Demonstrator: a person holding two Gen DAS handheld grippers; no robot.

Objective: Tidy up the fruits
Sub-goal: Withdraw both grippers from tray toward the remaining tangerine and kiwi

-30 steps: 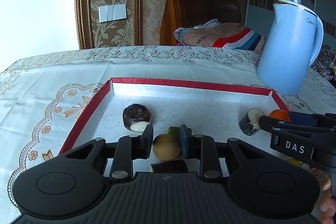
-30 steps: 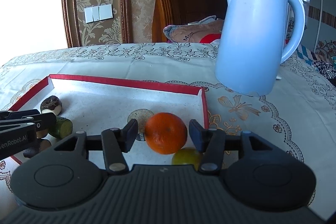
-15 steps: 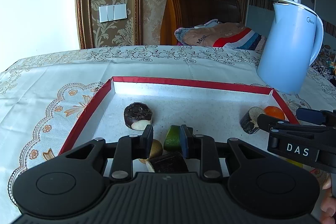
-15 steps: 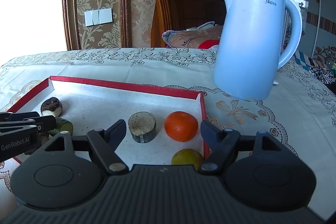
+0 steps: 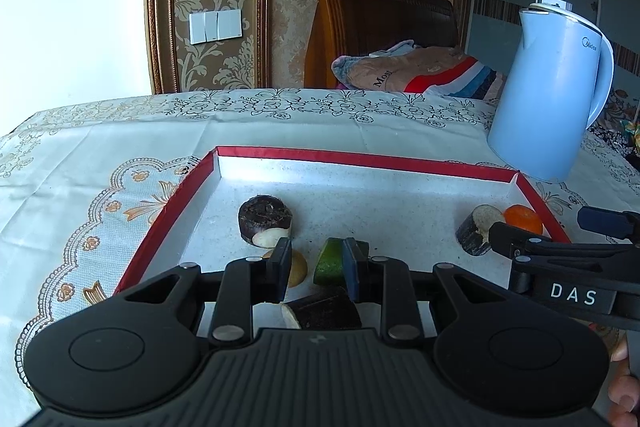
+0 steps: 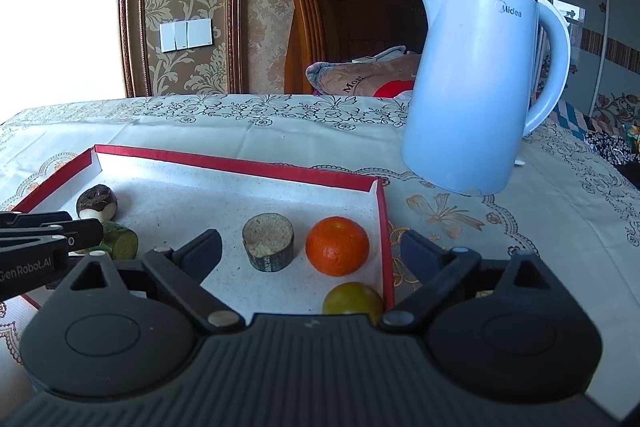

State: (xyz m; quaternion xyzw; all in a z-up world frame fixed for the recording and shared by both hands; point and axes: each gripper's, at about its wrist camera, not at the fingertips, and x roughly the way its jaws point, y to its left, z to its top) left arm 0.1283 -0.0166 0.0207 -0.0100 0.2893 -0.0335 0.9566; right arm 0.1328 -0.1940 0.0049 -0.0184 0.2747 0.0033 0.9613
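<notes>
Fruits are already gathered in the red-rimmed tray point(image 6: 382, 227) on the bench point(image 6: 540, 195), so the sorting looks well under way, though whether more pieces wait outside cannot be told. Nearest the right tongs point(image 6: 310, 251), just under their base, lies a yellow-green fruit point(image 6: 352, 298) against the tray's right rim; a little further out, between the spread fingers but touched by neither, sits the orange point(image 6: 337, 245), with a cut grey-brown stub point(image 6: 268, 242) beside it toward the left finger. Those jaws have just been opening and now stand wide apart with nothing gripped, so I judge the orange has just been set down. The left tongs point(image 5: 316, 269) have their fingers drawn close together, and nothing is pinched between them. Just below them is a dark cut chunk point(image 5: 324, 311); behind the left finger a tan round fruit point(image 5: 298, 269) peeks out, and behind the right finger a green wedge point(image 5: 329, 261). Further off stands a dark round piece point(image 5: 265, 219) with a pale patch at its foot. Beyond the tray's far rim, off to the right of both tongs, a blue kettle point(image 6: 472, 87) stands on the patterned cloth, and behind the bench are a wooden headboard point(image 5: 380, 35) and folded bedding point(image 5: 416, 69). What is left, by my reading, is mostly tidying: the pieces lie loosely, not in clear groups.
</notes>
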